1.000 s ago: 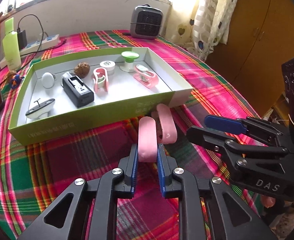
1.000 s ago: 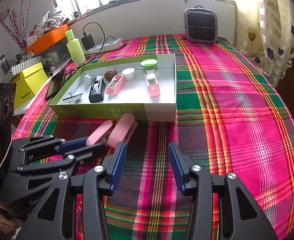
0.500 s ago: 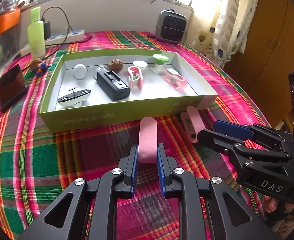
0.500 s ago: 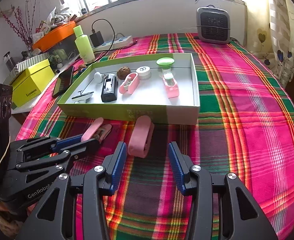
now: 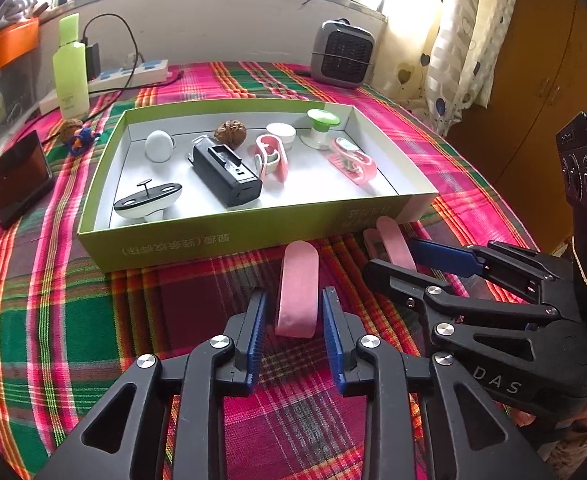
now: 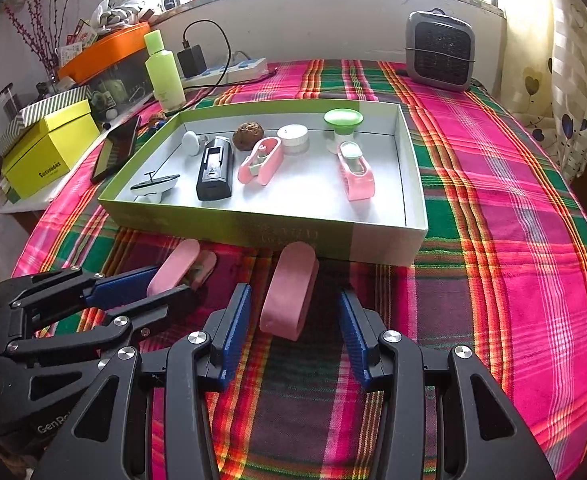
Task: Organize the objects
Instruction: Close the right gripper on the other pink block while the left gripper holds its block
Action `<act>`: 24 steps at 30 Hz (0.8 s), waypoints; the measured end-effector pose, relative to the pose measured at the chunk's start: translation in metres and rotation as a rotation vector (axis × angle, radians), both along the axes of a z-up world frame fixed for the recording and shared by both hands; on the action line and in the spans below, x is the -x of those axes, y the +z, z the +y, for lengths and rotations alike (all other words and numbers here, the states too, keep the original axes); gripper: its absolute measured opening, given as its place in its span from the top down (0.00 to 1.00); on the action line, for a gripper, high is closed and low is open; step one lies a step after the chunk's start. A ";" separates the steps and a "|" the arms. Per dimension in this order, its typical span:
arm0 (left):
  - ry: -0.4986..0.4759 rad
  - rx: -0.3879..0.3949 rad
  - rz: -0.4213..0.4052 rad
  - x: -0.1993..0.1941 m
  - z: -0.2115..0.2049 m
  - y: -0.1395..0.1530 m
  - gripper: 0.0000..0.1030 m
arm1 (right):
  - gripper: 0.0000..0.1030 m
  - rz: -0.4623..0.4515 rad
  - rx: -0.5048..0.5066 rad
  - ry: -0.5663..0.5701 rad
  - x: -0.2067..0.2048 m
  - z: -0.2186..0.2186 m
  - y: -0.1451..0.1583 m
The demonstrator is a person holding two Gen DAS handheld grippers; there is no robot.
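Two pink clips lie on the plaid cloth in front of a green box (image 5: 253, 236). One pink clip (image 5: 297, 288) sits between the fingers of my left gripper (image 5: 293, 295), whose jaws are opening, with a gap on each side. The other pink clip (image 6: 289, 292) rests between the wide-apart fingers of my right gripper (image 6: 294, 293), untouched. The right gripper (image 5: 391, 257) shows at the right of the left wrist view. In the right wrist view the left gripper (image 6: 173, 280) is at the left, around its clip (image 6: 177, 266).
The green box (image 6: 253, 232) holds a black device (image 5: 225, 172), a walnut (image 5: 230, 131), two more pink clips and several white items. A phone (image 5: 21, 176), a green bottle (image 5: 69, 76), a power strip and a small heater (image 5: 341, 54) stand beyond.
The two clips, together a second ago, now lie apart, one before each gripper. My left jaws have let go of their clip and parted. The right gripper's fingers now flank the other clip.
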State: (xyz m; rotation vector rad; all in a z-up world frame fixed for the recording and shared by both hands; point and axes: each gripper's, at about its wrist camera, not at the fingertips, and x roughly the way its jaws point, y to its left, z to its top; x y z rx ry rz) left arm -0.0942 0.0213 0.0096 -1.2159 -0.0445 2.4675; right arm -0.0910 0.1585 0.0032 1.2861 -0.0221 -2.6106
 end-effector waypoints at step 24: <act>0.019 0.060 0.011 0.009 0.006 0.000 0.74 | 0.57 0.020 -0.078 0.014 0.005 0.002 -0.003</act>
